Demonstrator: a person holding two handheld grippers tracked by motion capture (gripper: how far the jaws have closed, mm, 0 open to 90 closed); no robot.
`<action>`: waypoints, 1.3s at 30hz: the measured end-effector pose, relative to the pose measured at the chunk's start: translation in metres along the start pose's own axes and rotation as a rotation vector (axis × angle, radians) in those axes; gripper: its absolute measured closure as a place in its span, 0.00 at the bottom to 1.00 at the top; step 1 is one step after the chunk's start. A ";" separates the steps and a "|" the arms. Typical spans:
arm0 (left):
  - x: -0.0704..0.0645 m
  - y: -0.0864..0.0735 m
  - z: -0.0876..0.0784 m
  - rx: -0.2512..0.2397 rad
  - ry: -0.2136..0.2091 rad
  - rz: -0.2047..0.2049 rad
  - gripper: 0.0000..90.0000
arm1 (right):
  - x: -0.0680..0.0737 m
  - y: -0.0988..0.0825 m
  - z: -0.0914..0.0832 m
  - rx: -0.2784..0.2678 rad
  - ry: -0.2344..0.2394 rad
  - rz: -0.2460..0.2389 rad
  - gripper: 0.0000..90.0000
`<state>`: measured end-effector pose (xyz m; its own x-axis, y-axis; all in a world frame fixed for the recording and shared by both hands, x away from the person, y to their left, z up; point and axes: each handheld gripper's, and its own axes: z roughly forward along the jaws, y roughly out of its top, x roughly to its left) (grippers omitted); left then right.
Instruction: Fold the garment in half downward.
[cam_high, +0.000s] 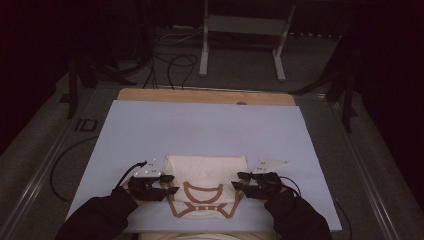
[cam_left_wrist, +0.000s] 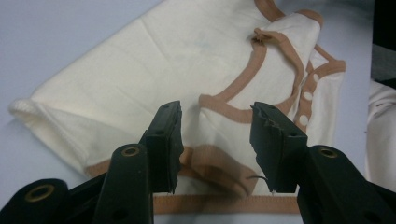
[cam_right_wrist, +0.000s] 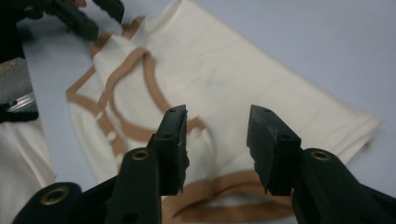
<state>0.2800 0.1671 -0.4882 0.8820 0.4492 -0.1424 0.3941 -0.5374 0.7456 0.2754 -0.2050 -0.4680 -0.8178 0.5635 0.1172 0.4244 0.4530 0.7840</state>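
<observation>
Lying flat near the mat's (cam_high: 150, 125) six o'clock edge, the cream garment (cam_high: 206, 186) sits between both grippers: left gripper (cam_high: 170, 184) at its nine o'clock, right gripper (cam_high: 237, 180) at three o'clock, jaws apart, clamping nothing.

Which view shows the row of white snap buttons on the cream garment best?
The left gripper view: the snap buttons show as separate white dots along the tan trim of the garment. The high view shows tiny specks; the right gripper view only faint marks on the strip.
</observation>
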 end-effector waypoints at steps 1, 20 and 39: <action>0.003 0.003 0.004 0.010 -0.021 -0.005 0.60 | -0.002 0.003 0.002 0.008 0.008 0.001 0.63; 0.011 0.001 0.039 0.139 -0.062 0.000 0.81 | -0.004 -0.014 0.054 0.219 0.097 -0.006 0.83; -0.002 0.006 0.014 0.054 -0.121 0.049 0.97 | 0.021 0.004 0.025 0.109 0.088 -0.087 0.99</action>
<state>0.2842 0.1533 -0.4923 0.9239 0.3339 -0.1867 0.3604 -0.5957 0.7179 0.2697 -0.1741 -0.4771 -0.8823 0.4582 0.1080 0.3860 0.5728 0.7231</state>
